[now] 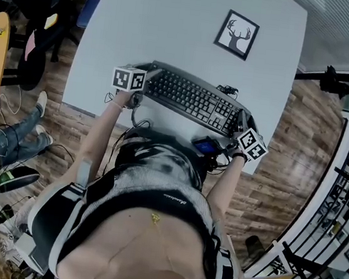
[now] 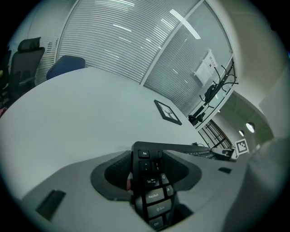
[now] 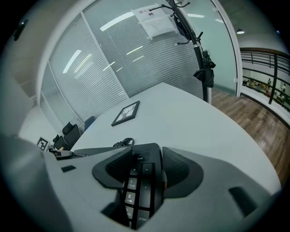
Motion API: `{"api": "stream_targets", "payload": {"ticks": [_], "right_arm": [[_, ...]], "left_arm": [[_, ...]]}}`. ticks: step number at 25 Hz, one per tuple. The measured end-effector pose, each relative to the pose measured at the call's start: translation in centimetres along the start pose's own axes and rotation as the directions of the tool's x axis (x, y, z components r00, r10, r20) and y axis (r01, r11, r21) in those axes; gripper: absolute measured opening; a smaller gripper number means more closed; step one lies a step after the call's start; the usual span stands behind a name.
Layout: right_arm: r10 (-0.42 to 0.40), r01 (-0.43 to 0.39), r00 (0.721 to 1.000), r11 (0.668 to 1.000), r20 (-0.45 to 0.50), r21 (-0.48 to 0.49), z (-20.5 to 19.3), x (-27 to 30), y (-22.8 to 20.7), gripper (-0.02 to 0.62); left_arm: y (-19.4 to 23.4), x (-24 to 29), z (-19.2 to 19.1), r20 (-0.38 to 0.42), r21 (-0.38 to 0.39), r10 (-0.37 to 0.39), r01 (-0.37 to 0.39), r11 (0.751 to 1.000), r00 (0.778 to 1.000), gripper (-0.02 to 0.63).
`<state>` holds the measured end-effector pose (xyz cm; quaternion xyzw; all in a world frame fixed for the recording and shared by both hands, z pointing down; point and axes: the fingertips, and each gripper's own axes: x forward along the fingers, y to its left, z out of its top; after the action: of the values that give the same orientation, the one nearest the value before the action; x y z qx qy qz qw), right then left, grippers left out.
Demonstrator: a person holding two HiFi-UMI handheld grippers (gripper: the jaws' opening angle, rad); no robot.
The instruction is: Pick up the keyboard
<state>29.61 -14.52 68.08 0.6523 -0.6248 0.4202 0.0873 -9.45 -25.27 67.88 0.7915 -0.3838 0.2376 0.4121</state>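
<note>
White tabletop with rounded edges, over wood-plank flooring; a framed deer picture lies toward its far side.

Head view: the black keyboard sits near the table's near edge. It spans between the left gripper and the right gripper, one at each short end.

Left gripper view: both jaws are closed on the keyboard's Esc end, with ribbed dark pads pressed against the thin, rigid plastic slab.

Right gripper view: jaws clamped on the number-pad end. A coiled cable rests on the table just beyond.

Judged step: grasp complete, lift pending or just begun. Whether the keyboard has cleared the surface cannot be told. The next move calls for both ends raised together and level, with slack left for the cable
</note>
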Motion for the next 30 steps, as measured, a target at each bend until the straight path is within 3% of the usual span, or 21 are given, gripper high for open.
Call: {"api": "stream_targets", "payload": {"ticks": [9, 12, 17, 22, 30], "right_arm": [[0.008, -0.007, 0.999, 1.0, 0.041, -0.027, 1.4, -1.2, 1.0, 0.195], [0.008, -0.006, 0.998, 0.999, 0.054, -0.039, 1.8, -1.4, 1.2, 0.195], [0.009, -0.004, 0.997, 0.998, 0.082, -0.055, 2.5, -1.9, 1.5, 0.196], [0.031, -0.023, 0.993, 0.997, 0.115, -0.068, 3.7, -2.6, 2.2, 0.196], [0.055, -0.04, 0.988, 0.994, 0.146, -0.104, 5.4, -3.7, 2.8, 0.196]], "left_arm": [[-0.8, -1.8, 0.6, 0.046, 0.009, 0.002, -0.003, 1.0, 0.999, 0.204], [-0.5, -2.5, 1.2, 0.054, 0.023, 0.043, -0.044, 0.999, 0.998, 0.204], [-1.4, -2.6, 1.5, 0.084, 0.028, 0.003, -0.005, 1.0, 0.996, 0.205], [-1.8, -4.4, 3.0, 0.129, 0.054, 0.045, -0.052, 0.997, 0.991, 0.204], [-2.8, -5.7, 3.6, 0.179, 0.052, 0.044, -0.054, 0.997, 0.983, 0.204]]}}
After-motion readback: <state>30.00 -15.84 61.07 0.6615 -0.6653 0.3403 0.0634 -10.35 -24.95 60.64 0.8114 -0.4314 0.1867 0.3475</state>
